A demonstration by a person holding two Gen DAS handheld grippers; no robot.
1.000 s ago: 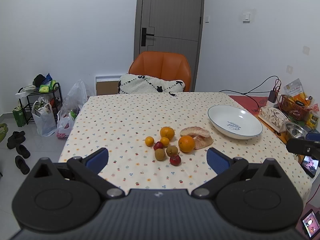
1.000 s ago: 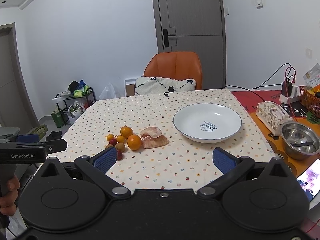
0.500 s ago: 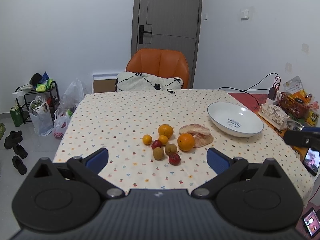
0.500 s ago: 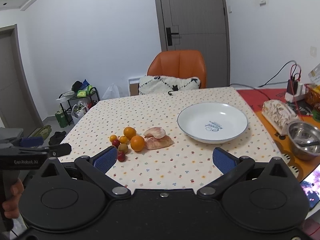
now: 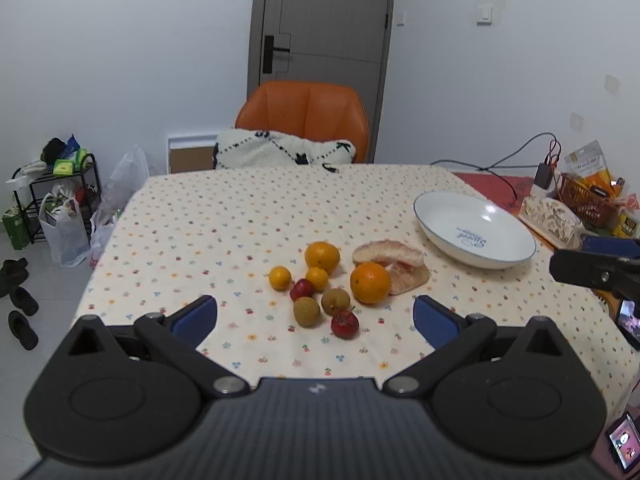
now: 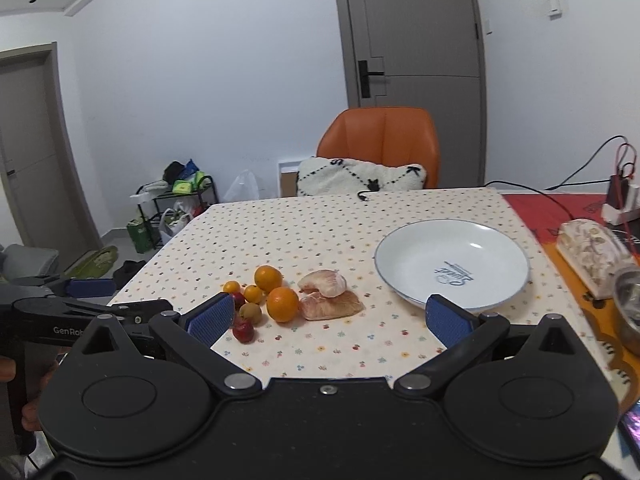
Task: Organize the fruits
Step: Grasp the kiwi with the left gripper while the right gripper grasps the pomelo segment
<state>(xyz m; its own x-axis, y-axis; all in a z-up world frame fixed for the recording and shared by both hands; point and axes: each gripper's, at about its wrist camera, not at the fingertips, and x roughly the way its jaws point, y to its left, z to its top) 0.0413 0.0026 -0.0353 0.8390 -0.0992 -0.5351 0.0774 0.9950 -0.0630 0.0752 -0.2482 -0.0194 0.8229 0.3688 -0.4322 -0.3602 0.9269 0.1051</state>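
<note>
A cluster of fruit lies mid-table: a large orange, a second orange, small yellow citrus, red fruits, brown fruits, and peeled pomelo pieces. An empty white bowl stands to their right. My left gripper is open and empty, short of the fruit. My right gripper is open and empty, above the table's near edge.
The table has a dotted cloth. An orange chair with a white cushion stands at the far side. A tissue box, steel bowl, basket and cables sit at the right. Bags and a rack are at the left.
Both grippers have moved forward toward the table; the fruit and bowl look nearer and larger. Both stay open and empty. Nothing on the table has moved.
</note>
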